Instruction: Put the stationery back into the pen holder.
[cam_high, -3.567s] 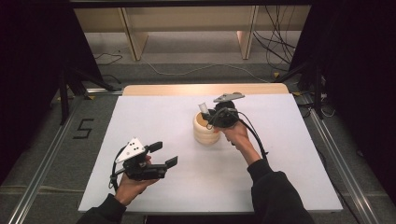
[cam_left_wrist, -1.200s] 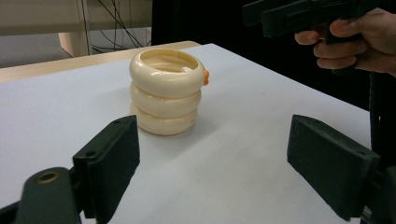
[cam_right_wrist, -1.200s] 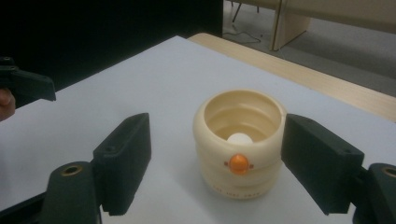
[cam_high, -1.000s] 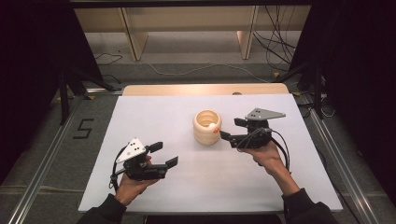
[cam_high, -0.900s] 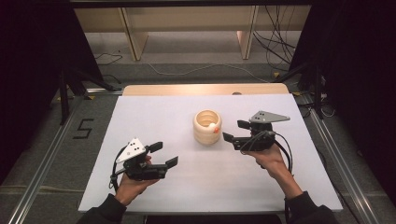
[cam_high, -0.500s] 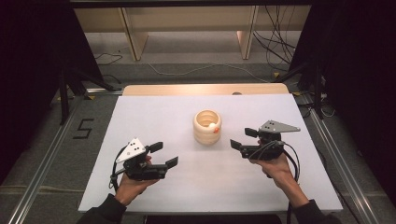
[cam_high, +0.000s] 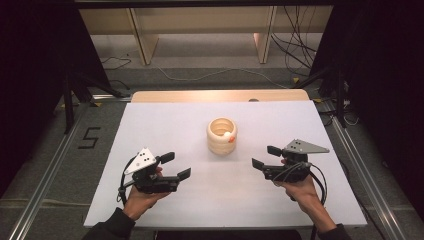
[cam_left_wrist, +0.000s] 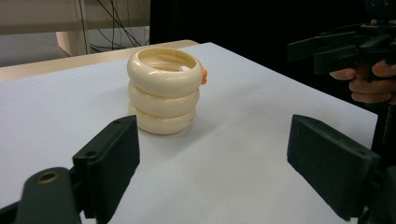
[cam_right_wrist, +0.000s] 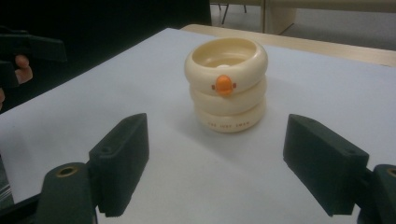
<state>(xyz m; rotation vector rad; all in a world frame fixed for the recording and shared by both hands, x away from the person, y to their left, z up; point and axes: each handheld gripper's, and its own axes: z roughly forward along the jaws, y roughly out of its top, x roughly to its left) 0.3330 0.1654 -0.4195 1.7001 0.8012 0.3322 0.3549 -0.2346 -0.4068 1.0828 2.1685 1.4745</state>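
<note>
high view: cream ring cup (cam_high: 222, 135) stands mid table, left gripper (cam_high: 172, 167) and right gripper (cam_high: 263, 157) near, apart from it | left gripper view: claw wide, empty | right gripper view: claw wide, empty; job looks done or not begun, cannot tell

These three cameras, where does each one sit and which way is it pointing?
High view: above the person's side, looking forward and down on the white table; both forearms and hands show.
Left gripper view: rides the left claw, facing the cream ringed cup; the other hand's claw shows far right.
Right gripper view: rides the right claw, facing the cup's orange beak.
All share the cup.
</note>
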